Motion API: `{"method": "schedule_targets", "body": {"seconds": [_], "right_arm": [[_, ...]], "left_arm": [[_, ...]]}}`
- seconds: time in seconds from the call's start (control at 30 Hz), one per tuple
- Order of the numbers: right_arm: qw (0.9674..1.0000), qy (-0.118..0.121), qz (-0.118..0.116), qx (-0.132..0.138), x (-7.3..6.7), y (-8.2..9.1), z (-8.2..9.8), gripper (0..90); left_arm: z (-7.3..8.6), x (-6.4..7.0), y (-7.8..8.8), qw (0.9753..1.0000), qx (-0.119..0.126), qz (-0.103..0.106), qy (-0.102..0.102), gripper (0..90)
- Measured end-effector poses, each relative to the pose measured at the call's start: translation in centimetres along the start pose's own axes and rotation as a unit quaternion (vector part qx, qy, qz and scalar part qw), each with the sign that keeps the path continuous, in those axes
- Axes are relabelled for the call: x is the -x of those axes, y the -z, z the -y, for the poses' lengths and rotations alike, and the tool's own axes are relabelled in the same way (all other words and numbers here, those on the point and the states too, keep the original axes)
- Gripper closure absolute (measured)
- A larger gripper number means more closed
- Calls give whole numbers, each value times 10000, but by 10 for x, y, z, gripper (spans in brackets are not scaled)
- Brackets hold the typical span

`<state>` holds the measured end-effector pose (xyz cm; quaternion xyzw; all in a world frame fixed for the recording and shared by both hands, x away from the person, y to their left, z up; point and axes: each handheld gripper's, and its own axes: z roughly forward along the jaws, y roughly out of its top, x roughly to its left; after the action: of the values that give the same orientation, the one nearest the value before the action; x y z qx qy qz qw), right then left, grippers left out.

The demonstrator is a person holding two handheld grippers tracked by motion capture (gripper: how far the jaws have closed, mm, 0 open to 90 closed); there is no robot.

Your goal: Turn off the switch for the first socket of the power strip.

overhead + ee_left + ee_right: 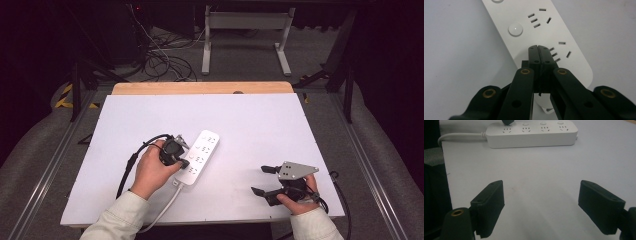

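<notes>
The white power strip (199, 157) lies flat near the middle of the white surface (260, 120), with its cord going toward the near edge. The left tool (539, 47) is closed with nothing between its jaws, its tip over the strip's cord end, beside a round button (515, 29). The right tool (540, 203) rests wide open and well apart. I think the strip is rigid, light and smooth, so it may slide; better to hold it across the narrow sides.

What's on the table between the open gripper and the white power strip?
Nothing. In the right gripper view, only bare white table lies between the right hand-held gripper and the power strip.
</notes>
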<state>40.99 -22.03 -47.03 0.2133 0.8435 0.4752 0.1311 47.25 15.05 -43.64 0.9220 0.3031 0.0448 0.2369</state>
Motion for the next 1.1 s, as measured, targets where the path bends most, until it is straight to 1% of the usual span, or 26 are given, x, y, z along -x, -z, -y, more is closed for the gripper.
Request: {"method": "schedule_targets", "body": {"seconds": [0.2,0.37,0.47,0.53,0.57,0.7,0.77,0.87,0.9,0.97,1.0,1.07,1.1], "right_arm": [[10000,-2,-2,4,0,0,0,219],[10000,-6,-7,-2,0,0,0,219],[10000,-4,-7,-11,-1,0,0,219],[10000,-3,-6,-13,-1,0,0,218],[10000,-3,-6,-14,-1,0,0,218],[10000,-2,-9,-17,-1,0,0,219],[10000,6,-13,-18,-1,-1,0,218],[10000,0,-22,-15,-1,-1,0,218],[10000,-4,-17,-29,-1,-1,0,218],[10000,1,-31,-30,-2,-2,0,218],[10000,4,-30,-32,-2,-2,0,218],[10000,2,-28,-42,-2,-2,0,218],[10000,-3,-34,-37,-2,-2,0,218]], "left_arm": [[0,1,0,10000,1,-47,4,899],[0,5,-1,9999,1,-162,9,900],[0,5,-1,9999,-6,-165,43,900],[0,5,0,9999,-15,-164,-14,900],[1,5,-1,9999,16,-150,14,900],[1,6,-1,9998,31,-187,-25,900],[1,7,-1,9997,5,-221,-57,900],[-1,12,-1,9992,-62,-391,-107,900],[-1,13,-2,9991,-100,-407,-84,900],[-1,12,-2,9992,-83,-383,-44,900],[0,11,-2,9993,-66,-363,-51,900],[0,11,-2,9992,-33,-387,-84,900],[1,11,-1,9992,21,-385,-89,900]]}}
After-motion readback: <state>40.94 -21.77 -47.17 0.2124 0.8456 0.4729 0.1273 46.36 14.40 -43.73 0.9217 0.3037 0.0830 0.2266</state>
